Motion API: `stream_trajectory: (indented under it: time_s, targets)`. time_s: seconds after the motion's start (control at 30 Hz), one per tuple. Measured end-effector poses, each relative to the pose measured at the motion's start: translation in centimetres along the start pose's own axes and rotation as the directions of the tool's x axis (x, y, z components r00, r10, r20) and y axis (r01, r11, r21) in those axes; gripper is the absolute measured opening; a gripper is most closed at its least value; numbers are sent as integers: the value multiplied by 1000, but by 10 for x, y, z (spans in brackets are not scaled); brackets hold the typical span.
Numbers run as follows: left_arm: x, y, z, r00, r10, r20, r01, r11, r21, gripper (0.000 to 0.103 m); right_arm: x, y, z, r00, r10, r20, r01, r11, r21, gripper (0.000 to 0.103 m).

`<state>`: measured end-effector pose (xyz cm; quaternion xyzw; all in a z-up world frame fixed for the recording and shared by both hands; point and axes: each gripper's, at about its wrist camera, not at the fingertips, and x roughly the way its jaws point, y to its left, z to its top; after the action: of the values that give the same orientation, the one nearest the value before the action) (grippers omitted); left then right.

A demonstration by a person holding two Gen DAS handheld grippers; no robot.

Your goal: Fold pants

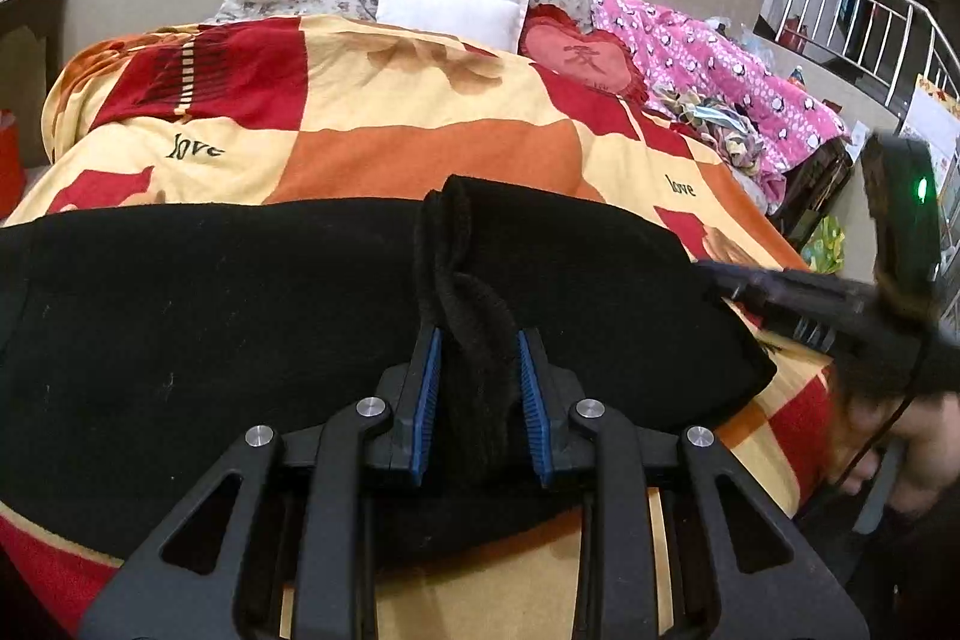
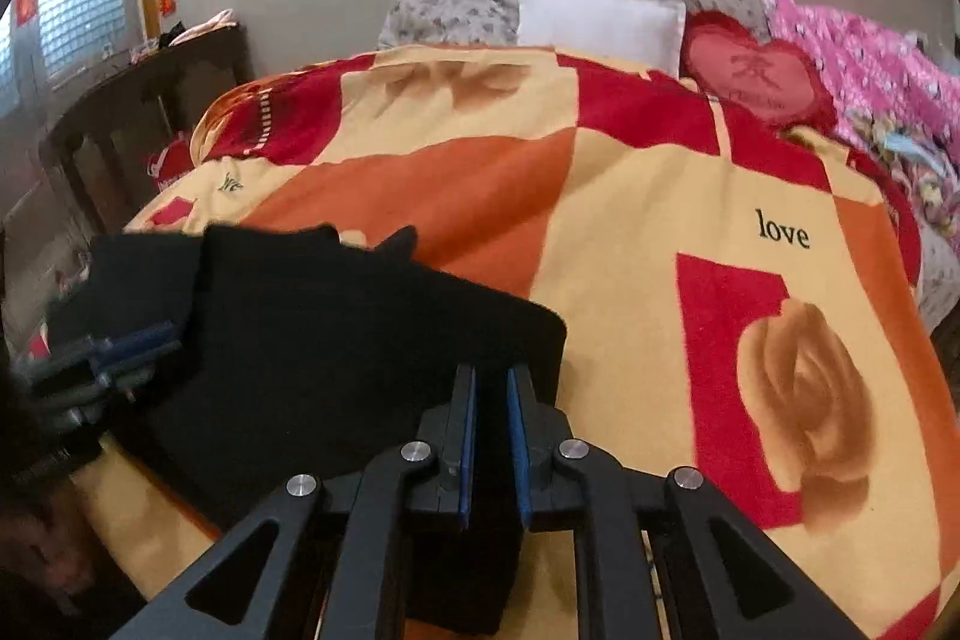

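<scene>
Bedroom; work surface is a bed under a red, orange and cream patchwork blanket (image 2: pixel 630 232) printed with "love".

Pants (image 1: pixel 210 328): black, fleecy, lying flat across the near end of the blanket, well short of the white pillow (image 1: pixel 450 10) at the head. They already look doubled over; the layers cannot be counted against the black.

Left gripper (image 1: pixel 477 340): blue pads clenched on a bunched ridge of pants fabric, which stands up between the fingers and rises past their tips. Firm grasp.

Right gripper (image 2: pixel 492 376): fingers drawn close, a narrow slit between the pads, at the pants' corner farthest from the left gripper. Black cloth runs beneath the fingers, but whether any sits inside the slit cannot be told.

Step, as judged: mid-fold, both tools at the near edge ready to carry it over. Next move calls for lifting both held points together and laying them toward the pillow side, keeping the edge taut and level.

Pose: both grippers low, pitched slightly down, pointing toward the pillow. From the left wrist view the right tool comes in sideways, motion-blurred.
</scene>
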<state>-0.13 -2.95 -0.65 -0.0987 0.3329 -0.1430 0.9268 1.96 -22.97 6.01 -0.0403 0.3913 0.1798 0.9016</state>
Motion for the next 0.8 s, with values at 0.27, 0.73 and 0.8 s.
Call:
stream_trajectory:
  time_s: [0.27,0.73,0.8]
  targets:
    - [-4,7,-1,1000,-24,12,25,999,-42,26,26,-11,17,1000,5,-23,-5,1000,6,10]
    - [-11,7,-6,999,2,33,-1,999,-41,26,52,97,44,983,160,-87,-174,965,-197,10]
    - [-11,7,-7,999,1,33,0,999,-43,26,54,96,46,984,164,-74,-176,965,-194,10]
